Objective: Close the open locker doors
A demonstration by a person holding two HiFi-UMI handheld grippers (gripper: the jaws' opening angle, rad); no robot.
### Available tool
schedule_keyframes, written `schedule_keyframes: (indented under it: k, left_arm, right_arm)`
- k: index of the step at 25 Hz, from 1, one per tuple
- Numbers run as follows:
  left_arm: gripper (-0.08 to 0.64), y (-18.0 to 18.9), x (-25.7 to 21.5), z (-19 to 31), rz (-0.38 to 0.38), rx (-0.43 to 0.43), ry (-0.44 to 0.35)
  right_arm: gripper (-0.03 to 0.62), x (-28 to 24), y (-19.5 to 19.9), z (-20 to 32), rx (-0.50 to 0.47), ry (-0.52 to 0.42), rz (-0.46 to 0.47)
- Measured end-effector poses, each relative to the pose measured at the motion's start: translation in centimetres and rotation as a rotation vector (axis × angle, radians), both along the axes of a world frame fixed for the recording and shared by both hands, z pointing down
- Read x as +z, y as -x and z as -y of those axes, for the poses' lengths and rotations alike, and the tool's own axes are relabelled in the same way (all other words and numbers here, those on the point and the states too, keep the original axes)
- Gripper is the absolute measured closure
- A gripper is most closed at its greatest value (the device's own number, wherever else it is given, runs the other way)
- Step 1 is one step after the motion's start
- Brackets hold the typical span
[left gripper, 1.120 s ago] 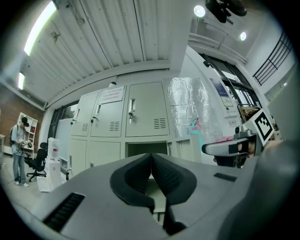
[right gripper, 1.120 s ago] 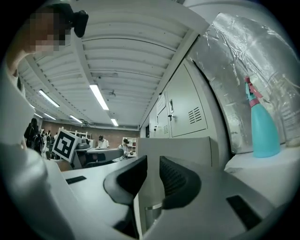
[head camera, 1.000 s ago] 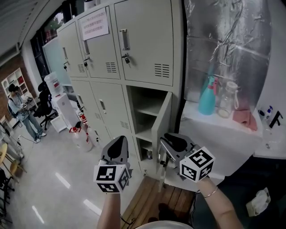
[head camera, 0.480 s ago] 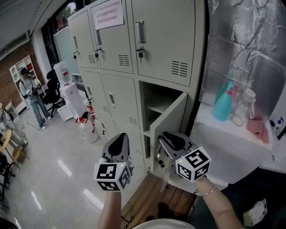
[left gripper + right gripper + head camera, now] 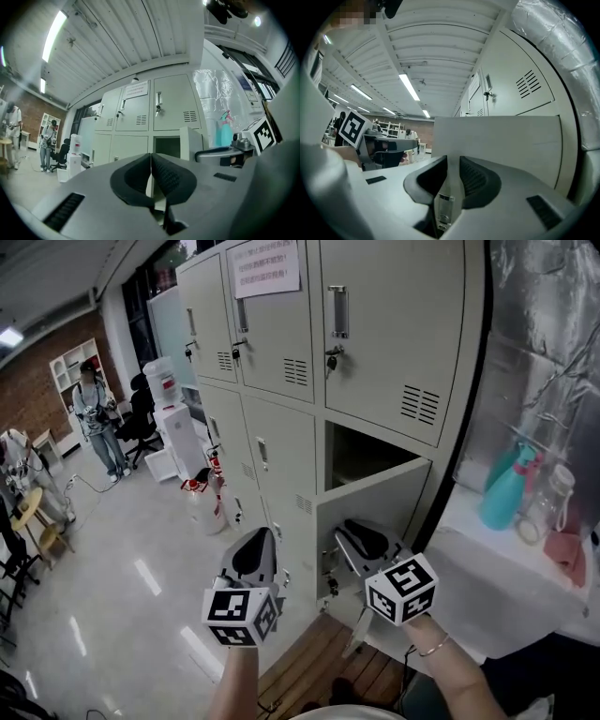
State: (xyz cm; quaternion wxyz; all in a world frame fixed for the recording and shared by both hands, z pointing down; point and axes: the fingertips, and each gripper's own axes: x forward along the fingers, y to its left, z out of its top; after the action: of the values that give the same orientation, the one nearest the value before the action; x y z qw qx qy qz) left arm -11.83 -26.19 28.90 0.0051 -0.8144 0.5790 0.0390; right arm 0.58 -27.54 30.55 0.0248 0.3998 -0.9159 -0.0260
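Note:
A bank of beige lockers fills the head view. One door in the right column hangs partly open in front of its dark compartment. My right gripper is shut on that door's free edge; in the right gripper view the thin edge with its latch plate sits clamped between the pads, and the door panel rises behind. My left gripper hangs to the left of the door, shut and empty. In the left gripper view its pads touch, and the open locker lies ahead.
A white counter to the right carries a teal spray bottle and a clear jar. Red fire extinguishers and a water dispenser stand by the lockers at left. A person stands far left. Wooden boards lie underfoot.
The open door has swung closer to the locker front with my right gripper still on its edge. The left gripper keeps its place beside it.

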Motion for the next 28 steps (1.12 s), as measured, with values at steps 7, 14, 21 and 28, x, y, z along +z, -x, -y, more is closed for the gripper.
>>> schedule_keyframes:
  k: [7,14,21,28]
  left_arm:
    - [0.538,1.1,0.9,2.2,-0.009,-0.059,0.021]
    - [0.538,0.8,1.2,4.4,-0.004,-0.075,0.038]
    - [0.538,0.5,1.8,6.1,0.005,-0.097,0.056]
    - [0.538,0.2,2.4,7.6,0.005,-0.108,0.071]
  right_arm:
    - [0.523,0.7,0.4,3.7,-0.011,0.003,-0.022]
    - [0.523,0.7,0.0,7.5,0.015,-0.009,-0.056]
    - [0.523,1.3,-1.5,11.4,0.073,0.009,-0.054]
    - [0.523,1.7,-3.1,14.4,0.129,0.019,-0.055]
